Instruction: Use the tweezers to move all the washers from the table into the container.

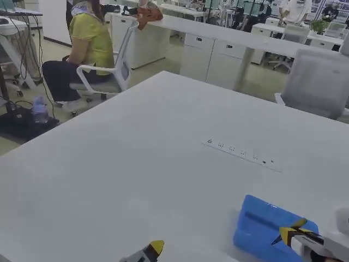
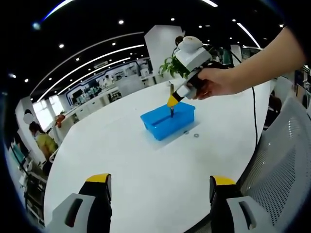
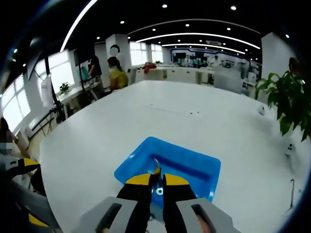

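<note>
Tweezers (image 3: 156, 164) over blue container (image 3: 194, 167), white office table (image 1: 136, 174)
Empty left gripper (image 2: 160, 180) gapes wide; right gripper (image 3: 157, 178) pinches the tweezers tight. One washer (image 2: 196, 135) lies on the table at the container's 4 o'clock.

In the head view the blue container (image 1: 257, 219) by the table's (image 1: 136, 180) near edge is partly covered by the right gripper (image 1: 288, 233), itself cut off at the picture's corner, and we see just the yellow tip of the left gripper (image 1: 155, 249). In the right gripper view the tweezers (image 3: 156, 165) are mostly hidden between the closed jaws, so we cannot tell whether they hold anything. In the left gripper view the washers (image 2: 196, 135) beside the container are specks too small to count
</note>
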Action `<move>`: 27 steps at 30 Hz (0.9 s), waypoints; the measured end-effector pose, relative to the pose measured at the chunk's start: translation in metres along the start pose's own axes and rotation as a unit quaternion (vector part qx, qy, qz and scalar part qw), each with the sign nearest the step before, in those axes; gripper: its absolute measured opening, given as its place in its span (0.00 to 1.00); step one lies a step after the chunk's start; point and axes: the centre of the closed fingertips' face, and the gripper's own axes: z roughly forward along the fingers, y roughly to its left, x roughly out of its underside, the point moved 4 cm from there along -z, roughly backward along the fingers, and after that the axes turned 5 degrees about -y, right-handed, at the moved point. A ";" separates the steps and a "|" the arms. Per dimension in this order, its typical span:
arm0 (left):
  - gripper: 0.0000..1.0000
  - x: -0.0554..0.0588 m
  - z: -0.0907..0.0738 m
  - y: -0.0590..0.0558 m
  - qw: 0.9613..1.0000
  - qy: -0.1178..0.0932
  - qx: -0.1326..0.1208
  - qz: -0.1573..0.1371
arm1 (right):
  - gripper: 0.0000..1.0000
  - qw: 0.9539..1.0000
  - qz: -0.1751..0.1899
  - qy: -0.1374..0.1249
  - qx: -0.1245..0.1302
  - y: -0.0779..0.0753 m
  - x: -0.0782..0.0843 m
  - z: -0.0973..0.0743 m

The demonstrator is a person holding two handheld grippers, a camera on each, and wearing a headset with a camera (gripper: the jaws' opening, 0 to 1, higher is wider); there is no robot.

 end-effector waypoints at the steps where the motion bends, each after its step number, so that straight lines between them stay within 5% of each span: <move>1: 0.85 0.000 0.000 0.000 1.000 0.000 0.000 0.001 | 0.04 1.000 0.001 -0.006 -0.003 0.004 -0.002 -0.005; 6: 0.84 -0.002 -0.001 0.002 1.000 -0.007 -0.005 -0.005 | 0.04 1.000 -0.004 -0.018 -0.012 0.015 -0.007 -0.018; 14: 0.84 -0.001 0.000 0.001 1.000 -0.004 -0.005 0.000 | 0.04 0.998 -0.062 -0.012 -0.025 0.034 0.001 -0.036; 27: 0.84 -0.001 -0.001 0.002 1.000 -0.004 -0.006 -0.002 | 0.04 0.999 -0.015 0.022 -0.019 0.022 0.032 -0.027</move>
